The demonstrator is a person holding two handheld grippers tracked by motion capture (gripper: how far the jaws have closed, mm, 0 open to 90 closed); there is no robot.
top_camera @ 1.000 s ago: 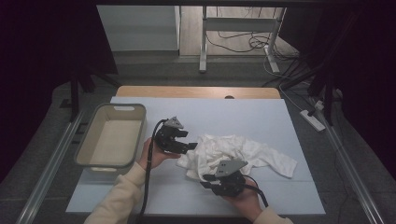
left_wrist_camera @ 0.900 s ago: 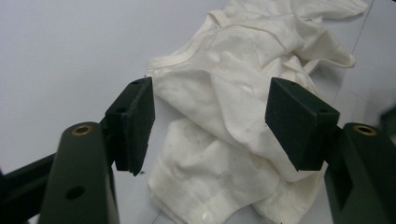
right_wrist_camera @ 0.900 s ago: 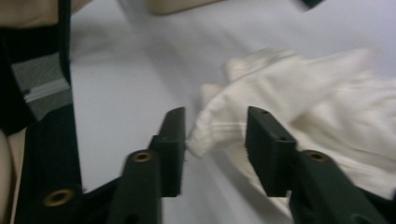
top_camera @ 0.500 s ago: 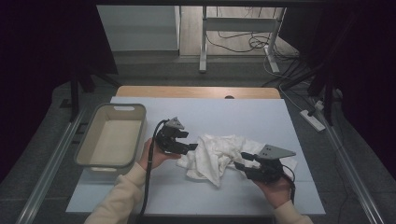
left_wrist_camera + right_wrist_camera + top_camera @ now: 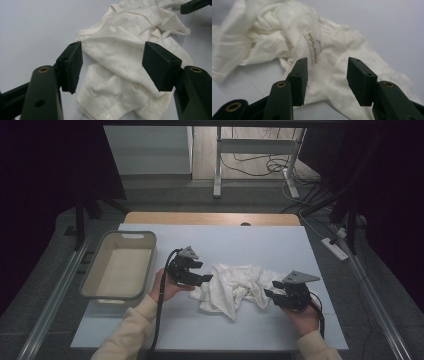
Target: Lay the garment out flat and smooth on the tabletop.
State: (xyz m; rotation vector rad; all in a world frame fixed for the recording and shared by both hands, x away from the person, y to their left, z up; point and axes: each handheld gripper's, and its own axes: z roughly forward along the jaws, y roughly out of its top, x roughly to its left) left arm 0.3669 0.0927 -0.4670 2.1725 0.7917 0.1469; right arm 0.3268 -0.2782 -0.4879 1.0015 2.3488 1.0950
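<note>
A crumpled white garment (image 5: 232, 287) lies on the pale table (image 5: 260, 242), in front of the middle. My left gripper (image 5: 204, 279) rests at its left edge, held in a hand. In the left gripper view its jaws stand open (image 5: 112, 53) above the cloth (image 5: 120, 50), pads clear of it. My right gripper (image 5: 270, 295) is at the garment's right end. Its jaws (image 5: 327, 67) have just been opening and stand apart over the fabric (image 5: 274, 37), near a printed label (image 5: 313, 50), gripping nothing.
A beige plastic basket (image 5: 131, 235) stands at the table's left side, nothing visible in it. Bare table surface lies behind and to the right of the garment. Beyond the far edge are a desk leg, cables and a power strip on the floor.
My right hand has moved rightward from the garment's front middle to its right end, and its jaws stand wider. The cloth's right part has shifted. The left hand has stayed put.
</note>
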